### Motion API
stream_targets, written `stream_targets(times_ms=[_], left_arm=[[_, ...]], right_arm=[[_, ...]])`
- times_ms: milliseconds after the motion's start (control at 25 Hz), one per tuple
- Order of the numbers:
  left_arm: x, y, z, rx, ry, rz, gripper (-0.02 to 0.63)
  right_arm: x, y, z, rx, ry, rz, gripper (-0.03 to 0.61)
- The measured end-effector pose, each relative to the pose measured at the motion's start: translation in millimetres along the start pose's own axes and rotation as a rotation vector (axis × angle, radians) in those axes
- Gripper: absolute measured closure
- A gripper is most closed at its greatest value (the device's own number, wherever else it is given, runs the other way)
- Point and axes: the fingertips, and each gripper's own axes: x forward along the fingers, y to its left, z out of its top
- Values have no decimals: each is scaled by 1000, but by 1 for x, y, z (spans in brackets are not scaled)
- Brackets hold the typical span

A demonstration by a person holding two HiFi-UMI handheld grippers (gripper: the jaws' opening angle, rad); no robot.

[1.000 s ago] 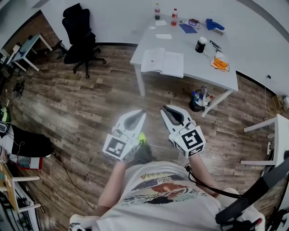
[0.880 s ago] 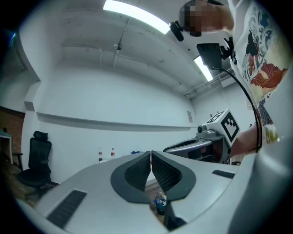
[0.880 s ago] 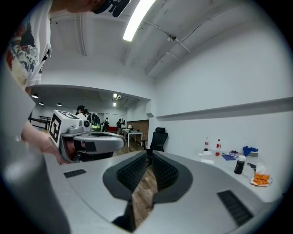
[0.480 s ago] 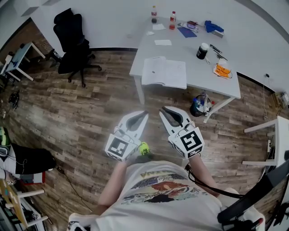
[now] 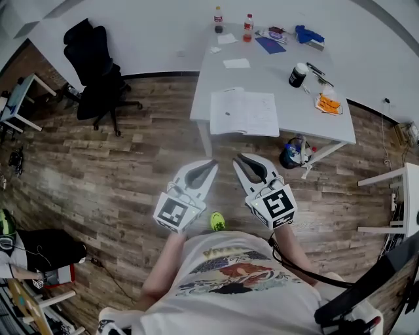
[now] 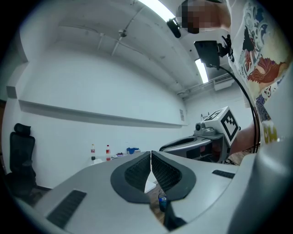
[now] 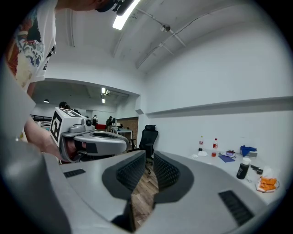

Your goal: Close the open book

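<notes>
The open book [image 5: 244, 112] lies flat with white pages up, near the front edge of the white table [image 5: 291, 98] in the head view. Both grippers are held out in front of the person, over the wooden floor and short of the table. My left gripper [image 5: 212, 162] is shut and holds nothing. My right gripper [image 5: 238, 158] is shut too, also with nothing in it. In the left gripper view the jaws [image 6: 150, 153] meet at their tips, and the right gripper's marker cube [image 6: 224, 123] shows beside them. The right gripper view shows its jaws [image 7: 150, 153] pointing level towards the table.
On the table stand two bottles [image 5: 218, 17], a black cup [image 5: 297, 73], an orange item [image 5: 327, 103] and blue things [image 5: 308, 34]. A bin of bottles [image 5: 293, 154] sits under its front right corner. A black office chair [image 5: 91, 69] stands at the left, another white table [image 5: 399, 196] at the right.
The table and book have come nearer and lower in the head view as the person walks forward. Both grippers stay shut, side by side in front.
</notes>
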Motion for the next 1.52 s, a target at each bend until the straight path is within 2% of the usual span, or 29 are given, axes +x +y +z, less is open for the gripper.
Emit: stream_targets(times_ms=[480,720,960,1320,1520], left_arm=[[-7,47,-19,-49,-32,18,600],[-16,55,-27,-80,-29,73,600],[-19,69,-35,-106,-12,98,600],[17,76,-35,-47,8,74,600],[53,84,-43,-89,30,68,600]], right_arm=[[45,6,-18,-28,86,19,472],[58,19,-24,-92,146,88,437],[80,26,-26,-119,164,150,437],[87,-9,-31,-61,148,155,438],[94,-33,-39,-36,159,180,438]])
